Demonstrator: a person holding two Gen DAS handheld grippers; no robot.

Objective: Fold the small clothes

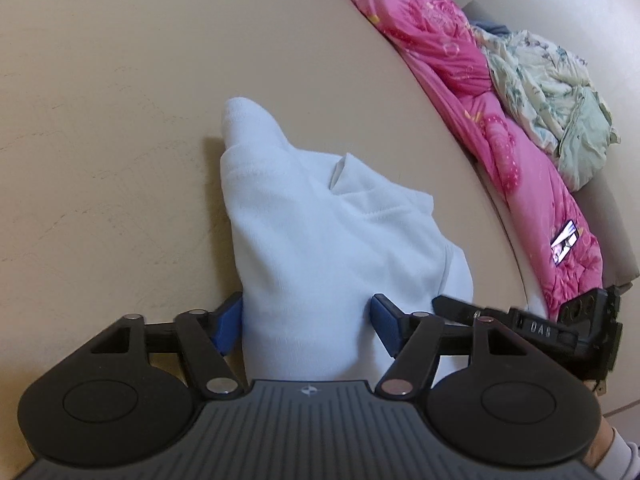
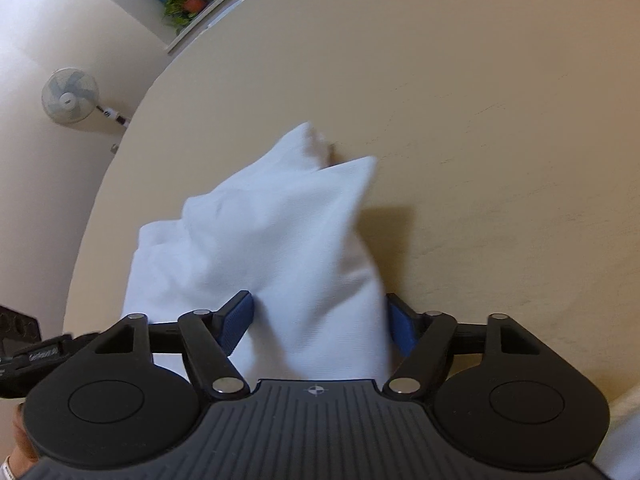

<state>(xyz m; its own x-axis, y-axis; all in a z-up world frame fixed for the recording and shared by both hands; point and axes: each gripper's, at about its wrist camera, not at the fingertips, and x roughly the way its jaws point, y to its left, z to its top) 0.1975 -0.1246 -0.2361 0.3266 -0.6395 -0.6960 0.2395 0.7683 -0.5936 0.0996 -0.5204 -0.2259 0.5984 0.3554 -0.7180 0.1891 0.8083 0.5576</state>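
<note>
White garment [image 2: 280, 240] between right gripper [image 2: 320, 326] pads

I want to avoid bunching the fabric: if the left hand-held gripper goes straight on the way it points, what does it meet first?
The white garment: it already lies between the open pads of the left hand-held gripper and stretches ahead along its line. Beyond it shows only the beige tabletop, though depth is hard to judge.

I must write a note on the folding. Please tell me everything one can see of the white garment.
The white garment is a small piece of soft, knit-looking cloth, partly folded and rumpled, with a seamed hem and a little opening on its upper side. It lies on the beige table, its near end bunched up between the blue pads of both tongs: the left tongs and the right tongs. Whether the pads press it, I cannot tell. One pointed corner reaches away from the tongs.
</note>
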